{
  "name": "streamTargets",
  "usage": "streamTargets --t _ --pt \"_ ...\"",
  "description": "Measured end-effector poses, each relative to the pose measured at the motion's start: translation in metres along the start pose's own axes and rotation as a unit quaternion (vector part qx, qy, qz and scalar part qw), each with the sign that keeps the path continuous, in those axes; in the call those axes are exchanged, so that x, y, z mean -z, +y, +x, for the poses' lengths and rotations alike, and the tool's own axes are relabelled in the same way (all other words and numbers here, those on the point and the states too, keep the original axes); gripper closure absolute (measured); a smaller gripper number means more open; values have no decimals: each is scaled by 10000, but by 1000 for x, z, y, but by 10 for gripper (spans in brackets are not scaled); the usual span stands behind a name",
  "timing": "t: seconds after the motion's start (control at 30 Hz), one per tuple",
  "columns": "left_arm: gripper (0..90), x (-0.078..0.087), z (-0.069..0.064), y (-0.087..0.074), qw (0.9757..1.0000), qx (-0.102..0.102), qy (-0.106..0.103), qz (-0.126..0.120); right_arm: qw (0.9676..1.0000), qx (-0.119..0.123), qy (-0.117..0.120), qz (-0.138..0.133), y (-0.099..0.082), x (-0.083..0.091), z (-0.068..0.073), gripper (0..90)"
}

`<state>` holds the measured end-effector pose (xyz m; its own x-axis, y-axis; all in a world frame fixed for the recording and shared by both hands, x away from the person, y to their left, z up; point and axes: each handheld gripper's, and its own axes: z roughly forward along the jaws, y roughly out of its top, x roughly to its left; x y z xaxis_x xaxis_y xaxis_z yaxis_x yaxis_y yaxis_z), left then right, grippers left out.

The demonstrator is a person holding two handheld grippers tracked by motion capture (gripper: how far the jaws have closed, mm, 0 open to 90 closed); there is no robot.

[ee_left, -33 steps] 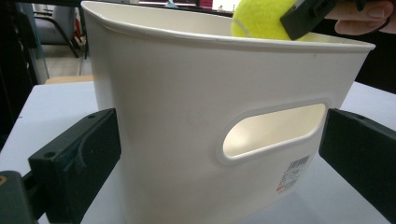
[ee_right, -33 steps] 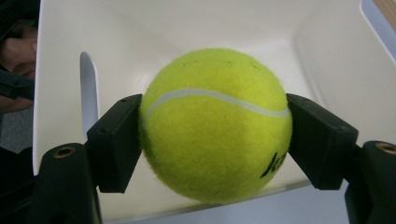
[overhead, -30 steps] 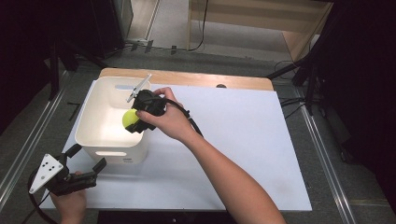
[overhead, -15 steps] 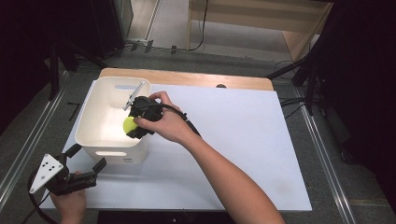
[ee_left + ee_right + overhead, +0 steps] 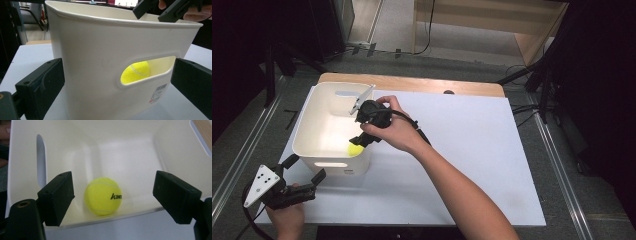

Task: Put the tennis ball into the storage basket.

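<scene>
Across the middle of the high view lies the white surface [image 5: 462, 150], with a strip of bare wood along its far edge. On its left part, in the left centre of that frame, stands the white bin [image 5: 319, 131], open at the top, with a slot handle cut into its near wall and a small barcode label under the slot.

Your right forearm comes up from the bottom centre of the high view and ends over the bin's right rim, where your right hand [image 5: 394, 132] holds the right gripper [image 5: 360, 141] tipped down into the bin. In the right gripper view its fingers [image 5: 60, 195] stand wide apart with nothing between them; they sit above the near rim.

In the lower left of the high view your left hand [image 5: 287, 220] holds the left gripper [image 5: 304, 169] just in front of the bin's near wall. Its fingers [image 5: 42, 85] are spread wide as well, one on each side of the wall in the left gripper view, apart from it.

The yellow tennis ball [image 5: 103, 196] rests on the bin floor near the right-hand near corner, free of both grippers, and shows through the handle slot in the left gripper view. Black lettering on it reads "Kawa", cut off by the curve.
</scene>
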<state>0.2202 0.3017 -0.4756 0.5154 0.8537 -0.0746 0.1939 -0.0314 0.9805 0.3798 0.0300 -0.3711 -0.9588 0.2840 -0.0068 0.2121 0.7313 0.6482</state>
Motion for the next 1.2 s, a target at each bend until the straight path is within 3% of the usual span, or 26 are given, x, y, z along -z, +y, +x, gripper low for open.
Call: streamTargets --t 0.23,0.43,1.2 --pt "0 0 0 0 10000 -10 1 -8 9998 -60 -62 -180 -6 15 -2 160" --pt "0 -1 0 0 10000 -4 16 -9 9997 -107 -150 -181 -14 23 -3 159" --pt "0 -1 -1 0 10000 -3 27 -8 9981 -493 -312 -197 -58 36 -12 150"
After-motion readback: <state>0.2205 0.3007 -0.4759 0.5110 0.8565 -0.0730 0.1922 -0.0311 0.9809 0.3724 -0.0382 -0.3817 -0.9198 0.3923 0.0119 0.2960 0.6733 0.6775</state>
